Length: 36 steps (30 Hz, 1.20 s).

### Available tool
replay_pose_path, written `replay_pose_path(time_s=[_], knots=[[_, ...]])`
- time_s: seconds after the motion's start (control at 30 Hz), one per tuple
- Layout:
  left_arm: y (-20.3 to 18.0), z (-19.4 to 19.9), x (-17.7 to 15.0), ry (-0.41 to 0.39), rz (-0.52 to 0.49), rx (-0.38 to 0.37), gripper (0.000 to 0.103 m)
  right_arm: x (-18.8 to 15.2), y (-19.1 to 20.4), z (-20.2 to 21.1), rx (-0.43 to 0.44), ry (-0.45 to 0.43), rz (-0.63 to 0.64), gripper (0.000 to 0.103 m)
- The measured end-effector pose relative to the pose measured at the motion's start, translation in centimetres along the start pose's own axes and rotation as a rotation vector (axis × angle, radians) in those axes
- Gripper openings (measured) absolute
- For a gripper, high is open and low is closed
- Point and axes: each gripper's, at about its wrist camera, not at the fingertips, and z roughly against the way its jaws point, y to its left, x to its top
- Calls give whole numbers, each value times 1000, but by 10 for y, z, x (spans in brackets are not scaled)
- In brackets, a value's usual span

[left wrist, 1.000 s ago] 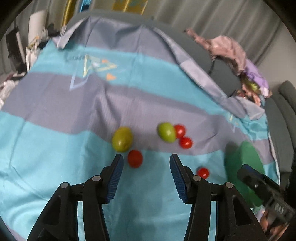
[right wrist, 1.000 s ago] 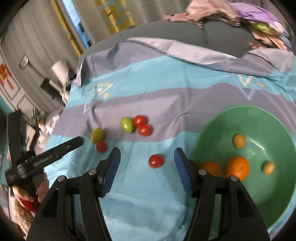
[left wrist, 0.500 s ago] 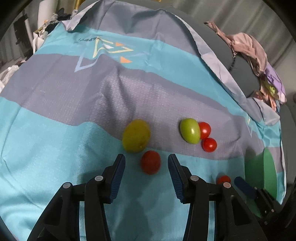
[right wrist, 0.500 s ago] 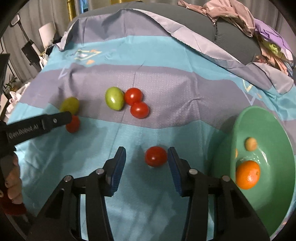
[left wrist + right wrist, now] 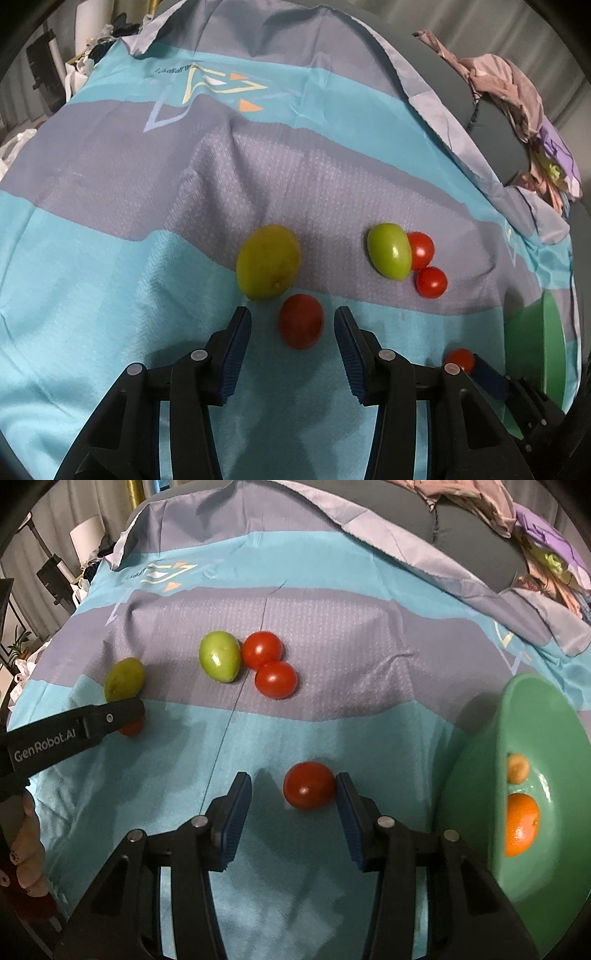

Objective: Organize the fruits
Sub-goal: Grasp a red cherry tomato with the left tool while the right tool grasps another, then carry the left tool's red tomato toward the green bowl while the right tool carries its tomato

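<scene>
Tomato (image 5: pixel 309 785) glossy, round | right claw (image 5: pixel 293 805) agape, astride | left claw (image 5: pixel 292 338) agape

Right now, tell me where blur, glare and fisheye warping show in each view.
Left wrist: red tomato between the fingers is soft-edged; cloth stripes bow outward. Right wrist: tomato is sharp with a small highlight; green bowl stretched at the edge.

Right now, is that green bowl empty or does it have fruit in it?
Not empty. The green bowl holds an orange and a smaller tan fruit; the rest of its inside is out of view.
</scene>
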Motion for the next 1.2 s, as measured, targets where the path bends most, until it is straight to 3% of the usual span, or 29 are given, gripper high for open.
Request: replay_pose_path(time_s=[0.23, 0.4, 0.63, 0.67, 1.2], knots=[[-1, -2, -2, -9, -10, 15, 47, 0, 0, -3, 25, 8, -14, 46], [-3, -3, -2, -27, -24, 52, 37, -1, 0, -4, 32, 8, -16, 45], [-1, -4, -2, -38, -19, 71, 27, -2, -1, -4, 16, -4, -7, 30], [0, -4, -2, -40, -15, 67, 27, -2, -2, -4, 14, -7, -9, 26], [-6, 10, -6, -47, -13, 3, 26, -7, -4, 12, 84, -27, -37, 27]])
